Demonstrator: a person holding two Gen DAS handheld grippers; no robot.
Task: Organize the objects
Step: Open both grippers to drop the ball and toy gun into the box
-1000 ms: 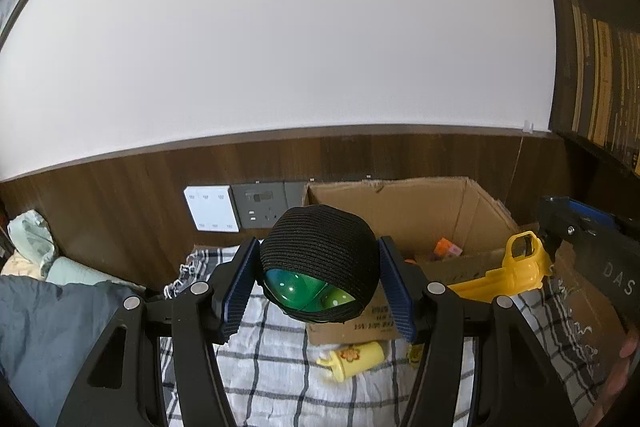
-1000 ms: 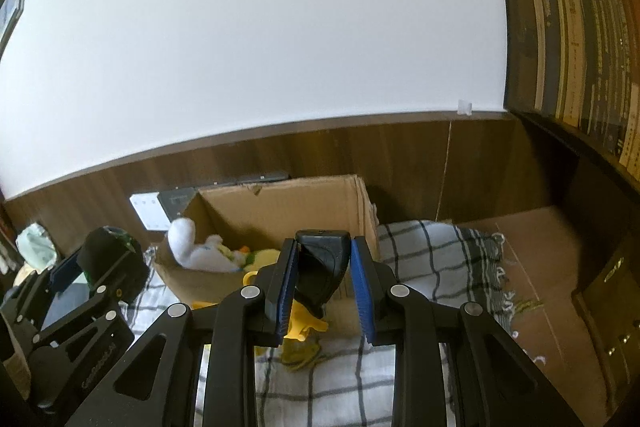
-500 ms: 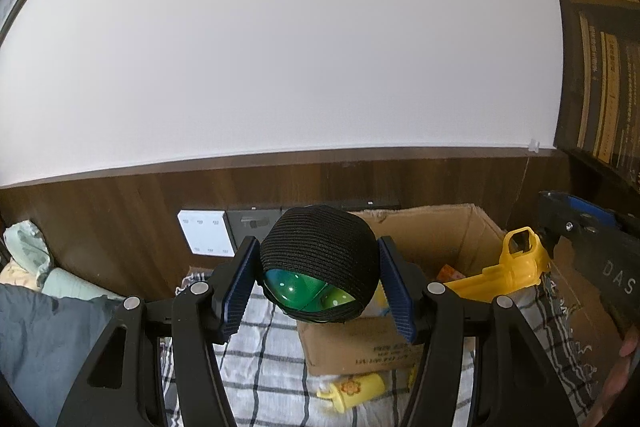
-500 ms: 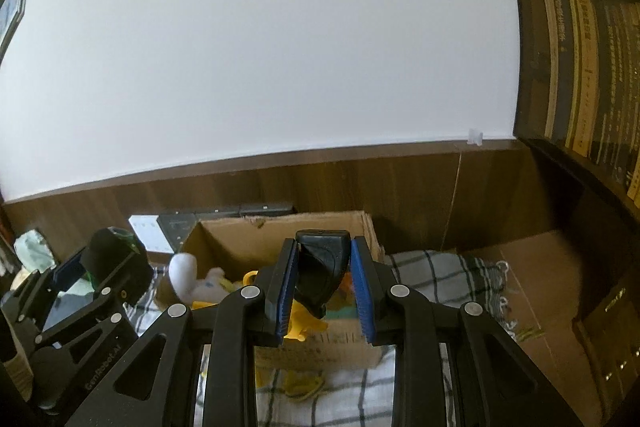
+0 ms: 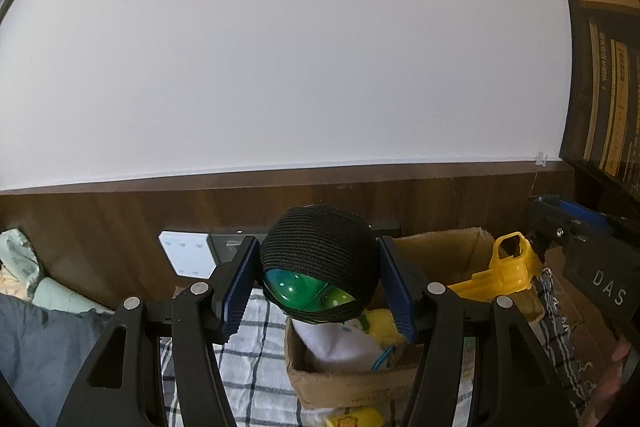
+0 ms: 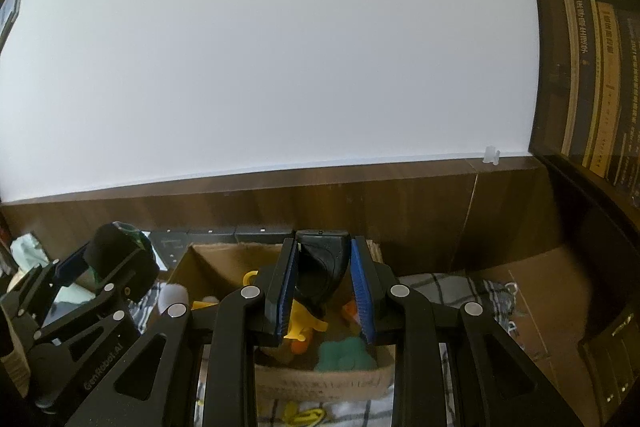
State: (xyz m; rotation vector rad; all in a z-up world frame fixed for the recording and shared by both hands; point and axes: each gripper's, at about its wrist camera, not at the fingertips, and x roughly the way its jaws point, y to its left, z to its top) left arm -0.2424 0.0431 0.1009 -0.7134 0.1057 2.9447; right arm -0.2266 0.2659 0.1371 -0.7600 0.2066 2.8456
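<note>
My left gripper (image 5: 316,245) is shut on a green ball in a black knit cover (image 5: 320,259), held above the near left corner of an open cardboard box (image 5: 352,387). The right gripper (image 6: 324,247) is shut on the black handle (image 6: 320,267) of a yellow toy gun (image 5: 508,275), which hangs over the box (image 6: 320,383). Inside the box lie a white plush (image 5: 336,343), a yellow toy (image 6: 300,323) and a green soft toy (image 6: 344,351). The right wrist view shows the left gripper (image 6: 100,259) to the left of the box.
The box stands on a checked blanket (image 5: 248,367) against a wood-panelled wall with sockets (image 5: 188,251). Blue-grey bedding (image 5: 40,347) lies at the left. A small yellow bottle (image 5: 356,419) lies before the box. Flat cardboard (image 6: 540,287) and a bookshelf (image 6: 592,67) are at the right.
Both grippers have moved forward toward the box, which now sits lower and closer under them. The ball and the toy gun stay held as before.
</note>
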